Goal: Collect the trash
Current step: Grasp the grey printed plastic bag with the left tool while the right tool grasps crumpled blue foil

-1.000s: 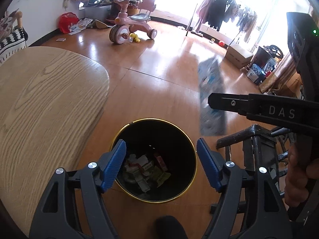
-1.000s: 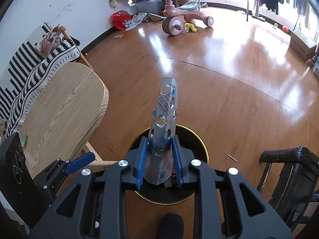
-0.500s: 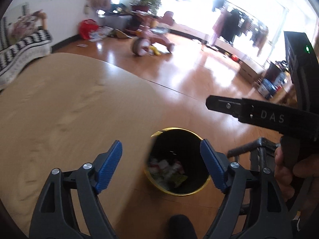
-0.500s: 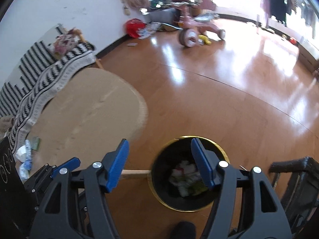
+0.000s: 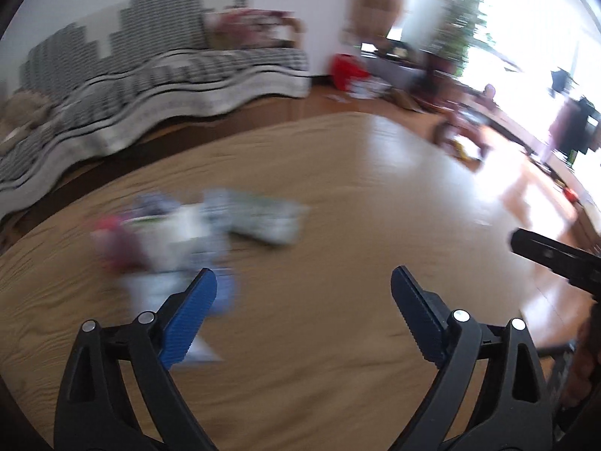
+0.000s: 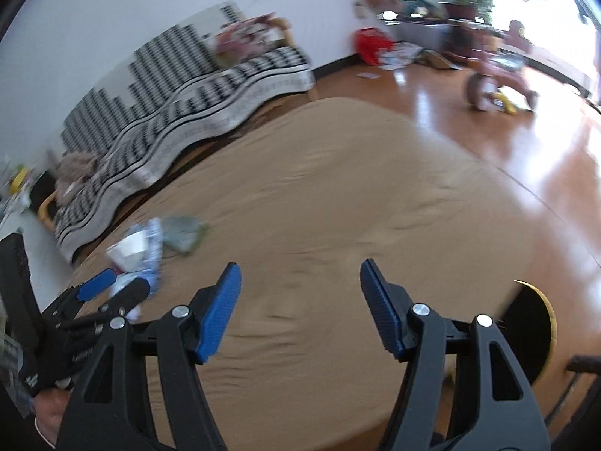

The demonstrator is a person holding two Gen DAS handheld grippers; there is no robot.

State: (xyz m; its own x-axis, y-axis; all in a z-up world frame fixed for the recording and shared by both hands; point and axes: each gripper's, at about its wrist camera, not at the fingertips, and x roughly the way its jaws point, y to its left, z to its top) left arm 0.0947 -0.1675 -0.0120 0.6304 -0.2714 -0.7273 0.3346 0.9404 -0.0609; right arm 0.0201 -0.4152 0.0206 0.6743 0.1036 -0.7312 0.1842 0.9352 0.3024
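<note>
A blurred pile of trash (image 5: 169,248) lies on the round wooden table (image 5: 338,357): white, red and blue wrappers, with a green-white packet (image 5: 263,218) beside them. My left gripper (image 5: 303,274) hovers over the table just right of the pile, its jaws opening wide with nothing between them. My right gripper (image 6: 300,265) stands open and empty over bare tabletop (image 6: 338,206). In the right wrist view the trash pile (image 6: 139,248) is at the left, with the left gripper (image 6: 116,285) next to it. The black, gold-rimmed bin (image 6: 533,323) shows past the table's right edge.
A sofa under a black-and-white striped cover (image 6: 180,86) runs behind the table. A pink tricycle (image 6: 496,75) and a red bag (image 6: 370,43) stand on the glossy wooden floor. A dark chair (image 6: 586,364) is beside the bin.
Both grippers swung left from above the bin to over the table. The right gripper let go of the silver wrapper and opened. The left gripper's jaws spread wider.
</note>
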